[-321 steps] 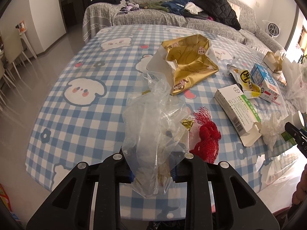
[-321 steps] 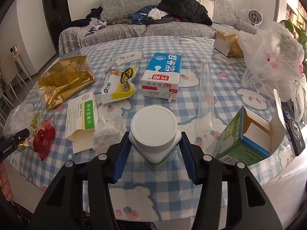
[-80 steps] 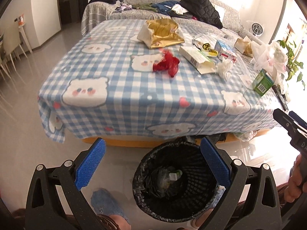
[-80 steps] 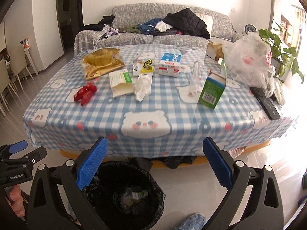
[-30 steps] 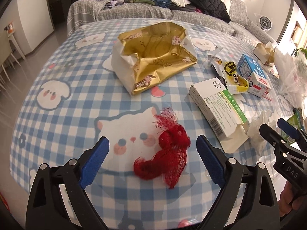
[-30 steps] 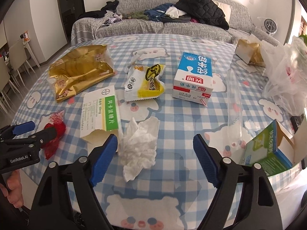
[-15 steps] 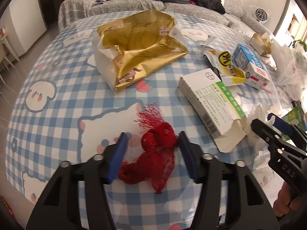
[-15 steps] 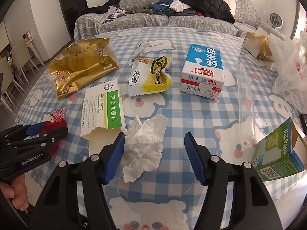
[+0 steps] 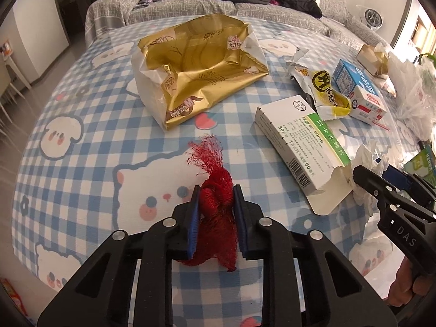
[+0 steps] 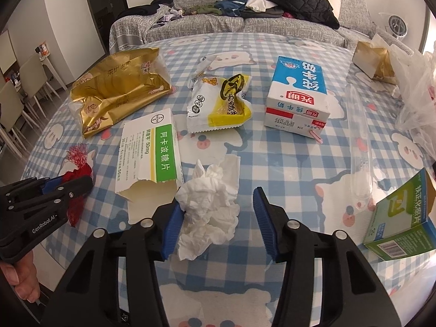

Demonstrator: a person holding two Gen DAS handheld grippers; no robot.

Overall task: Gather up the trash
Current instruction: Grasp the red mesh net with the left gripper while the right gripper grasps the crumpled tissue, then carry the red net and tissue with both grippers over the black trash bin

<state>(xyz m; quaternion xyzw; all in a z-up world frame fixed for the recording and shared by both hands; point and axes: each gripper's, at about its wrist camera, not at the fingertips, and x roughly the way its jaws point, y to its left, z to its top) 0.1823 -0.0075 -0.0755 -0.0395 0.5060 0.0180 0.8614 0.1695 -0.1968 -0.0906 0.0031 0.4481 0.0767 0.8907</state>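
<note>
On the counter (image 10: 272, 147), near edge: mesh net (image 9: 216, 204) at left, betw. the left gripper (image 9: 215, 190) pads, which press it as jaws close. Right of it, medicine box (image 10: 148, 147), open end twd. near edge. Just right of box, crumpled tissue (image 10: 209, 201), betw. the right gripper (image 10: 218, 193) jaws, closing; left pad touches it, right pad apart. Behind net & box: foil bag (image 10: 114, 95). Right of bag, behind tissue: snack packet (image 10: 218, 103). Right of that, milk carton (image 10: 297, 95). Far right near edge: opened carton (image 10: 400, 218); clear tube (image 10: 359, 141) lies betw. it & milk carton. Sofa (image 10: 245, 24) behind counter, clothes on it.
</note>
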